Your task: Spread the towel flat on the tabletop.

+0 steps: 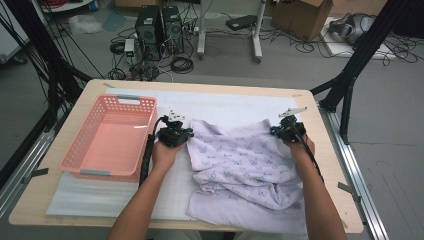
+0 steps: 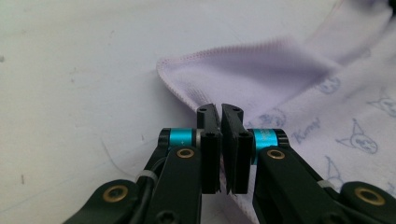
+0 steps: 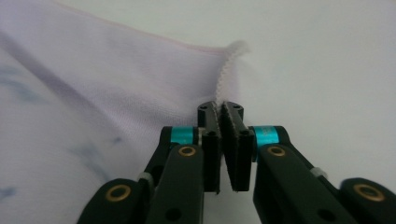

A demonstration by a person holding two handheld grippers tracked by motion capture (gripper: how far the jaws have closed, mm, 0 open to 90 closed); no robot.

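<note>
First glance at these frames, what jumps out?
A crumpled lilac cloth printed with small cartoon figures sprawls over the table's right half, with the left gripper and right gripper each clamped shut on one of its far corners. Left of it sits an empty pink perforated plastic basket. Beyond the table, cables and two black computer towers clutter the floor.

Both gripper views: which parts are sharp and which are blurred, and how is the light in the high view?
Left gripper view: fingers sharp, cloth blurring toward the far right corner. Right gripper view: fingers and the stitched cloth edge sharp, near fabric at left soft. High view: even, soft light, a small glare streak in the pink basket.
</note>
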